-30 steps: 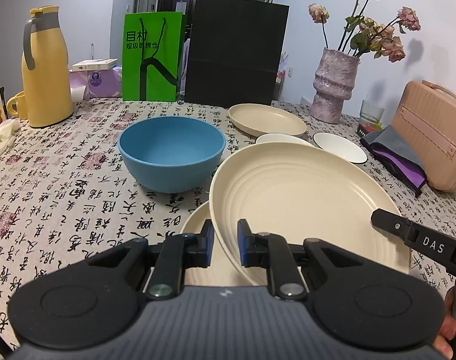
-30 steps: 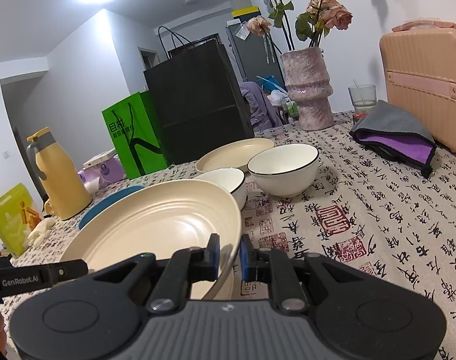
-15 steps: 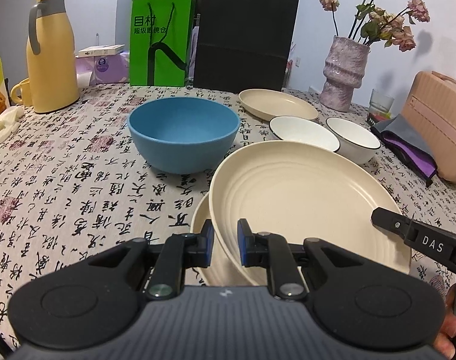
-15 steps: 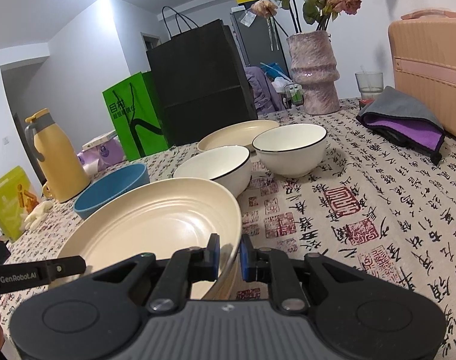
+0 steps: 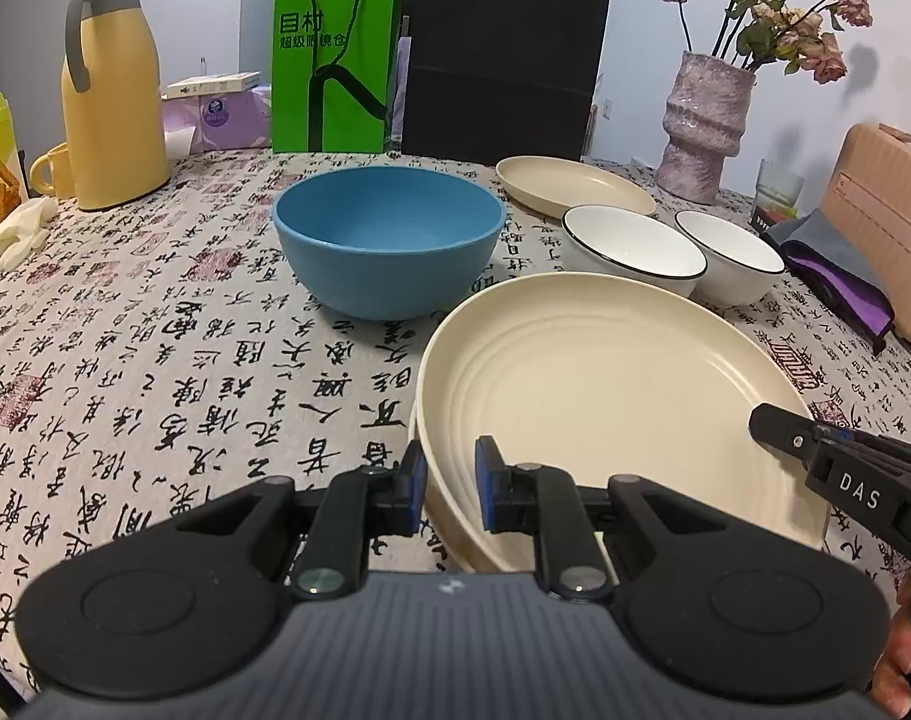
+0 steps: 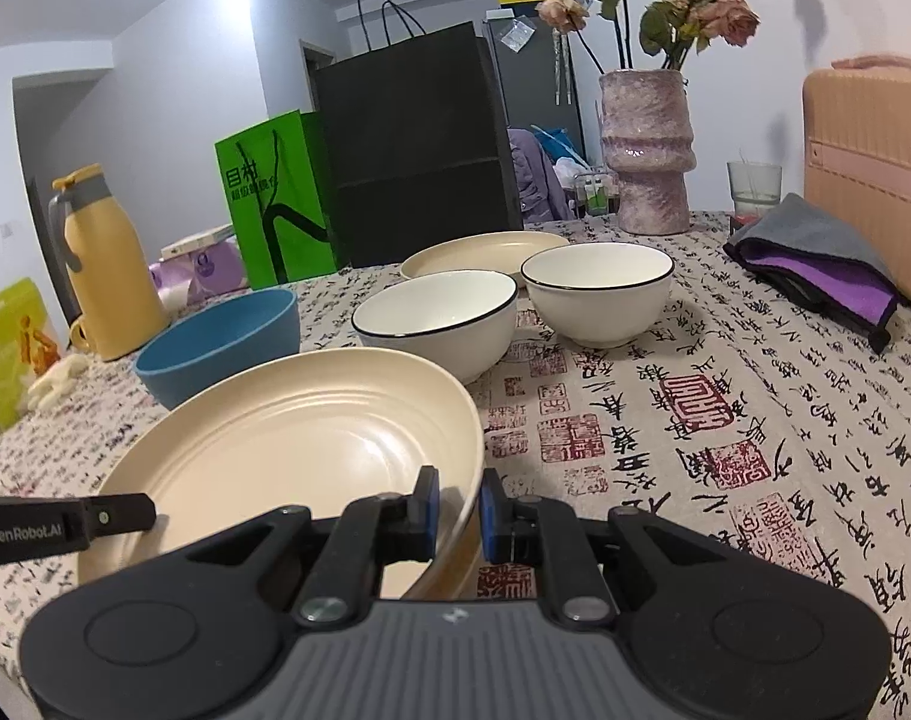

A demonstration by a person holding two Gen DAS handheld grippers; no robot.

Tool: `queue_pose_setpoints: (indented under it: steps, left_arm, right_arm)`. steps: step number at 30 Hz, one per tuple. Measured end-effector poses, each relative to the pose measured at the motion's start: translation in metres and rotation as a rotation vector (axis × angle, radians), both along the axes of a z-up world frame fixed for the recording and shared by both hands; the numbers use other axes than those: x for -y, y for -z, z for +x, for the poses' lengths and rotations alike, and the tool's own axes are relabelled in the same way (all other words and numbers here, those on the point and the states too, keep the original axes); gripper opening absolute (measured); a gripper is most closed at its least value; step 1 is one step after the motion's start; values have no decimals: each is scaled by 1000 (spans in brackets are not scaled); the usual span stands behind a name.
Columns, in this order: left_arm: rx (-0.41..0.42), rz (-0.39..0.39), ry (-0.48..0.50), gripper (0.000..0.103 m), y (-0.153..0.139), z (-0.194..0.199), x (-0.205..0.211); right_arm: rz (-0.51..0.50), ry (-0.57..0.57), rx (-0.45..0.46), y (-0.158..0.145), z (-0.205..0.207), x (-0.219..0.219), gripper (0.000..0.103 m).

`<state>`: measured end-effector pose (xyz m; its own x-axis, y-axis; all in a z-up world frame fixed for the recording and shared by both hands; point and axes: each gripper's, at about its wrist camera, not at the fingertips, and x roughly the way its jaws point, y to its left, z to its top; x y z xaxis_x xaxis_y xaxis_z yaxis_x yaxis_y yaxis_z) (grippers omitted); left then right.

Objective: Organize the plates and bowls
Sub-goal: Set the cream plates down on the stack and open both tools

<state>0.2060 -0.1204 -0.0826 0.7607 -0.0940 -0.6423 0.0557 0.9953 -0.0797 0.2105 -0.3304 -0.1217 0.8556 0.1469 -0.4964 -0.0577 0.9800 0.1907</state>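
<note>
The table [image 5: 125,360] is covered by a cloth printed with black and red calligraphy. Directly ahead of the left gripper stands a blue bowl [image 5: 388,240]. Ahead and to its right, two white bowls [image 5: 632,252] with black rims stand side by side, with a cream plate [image 5: 572,186] lying beyond them. At the far edge stand a green bag [image 5: 332,63] and a black bag [image 5: 503,54]. A yellow jug [image 5: 110,90] and a yellow mug [image 5: 50,171] stand far left. A purple vase [image 5: 704,126], a glass [image 5: 778,189], a folded cloth [image 5: 839,276] and a pink case [image 5: 887,216] occupy the far right.
</note>
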Motion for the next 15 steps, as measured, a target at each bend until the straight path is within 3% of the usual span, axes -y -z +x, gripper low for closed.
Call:
queue_pose_setpoints:
  steps: [6,15]
  left_arm:
    - [4,23,5,17,0,-1,3]
    - [25,118,11,19,4,-3,13]
  right_arm:
    - [-40,2,11,0,-2,-5,14]
    - [-158,-3,44,4,-6,-18,16]
